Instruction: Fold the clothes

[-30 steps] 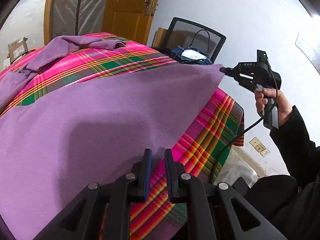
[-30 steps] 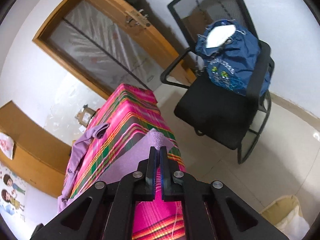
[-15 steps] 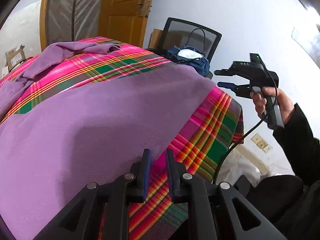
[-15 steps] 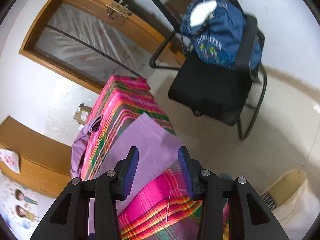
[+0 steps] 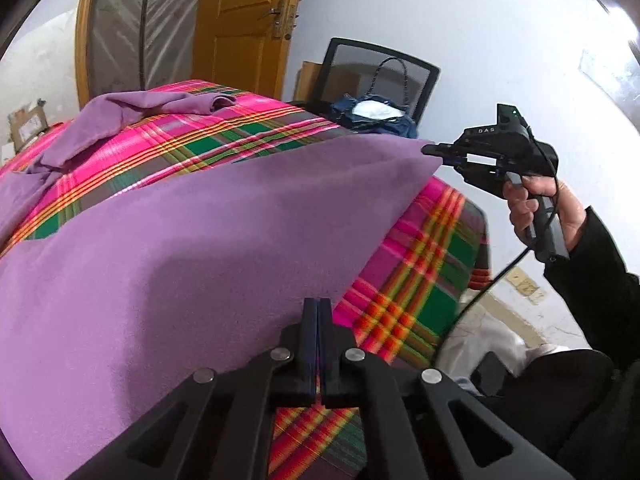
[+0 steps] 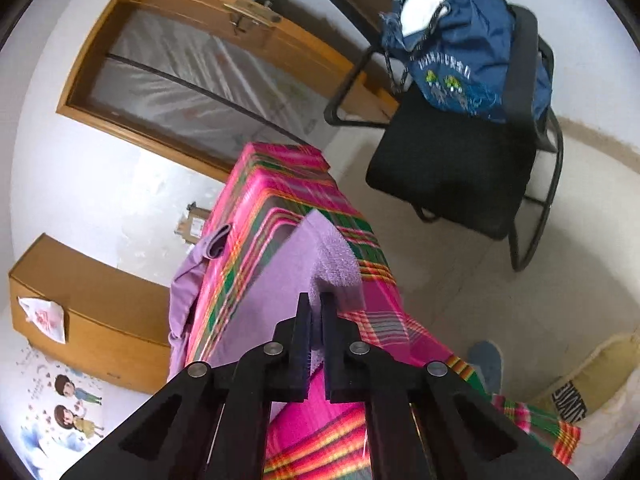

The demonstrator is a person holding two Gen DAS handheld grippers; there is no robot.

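A purple garment (image 5: 192, 248) lies spread over the table's pink plaid cloth (image 5: 420, 280), with a black chair (image 6: 452, 160) and orange door (image 5: 244, 24) beyond. My left gripper (image 5: 318, 308) has its jaws clamped on the garment's near edge; my right gripper (image 6: 315, 304), angled downward, pinches its far corner.

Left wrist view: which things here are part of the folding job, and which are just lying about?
Part of the job:
purple cloth
left gripper, shut on its near edge
right gripper, shut on its far corner
plaid-covered table

Lying about:
crumpled purple garment
black chair
blue bag
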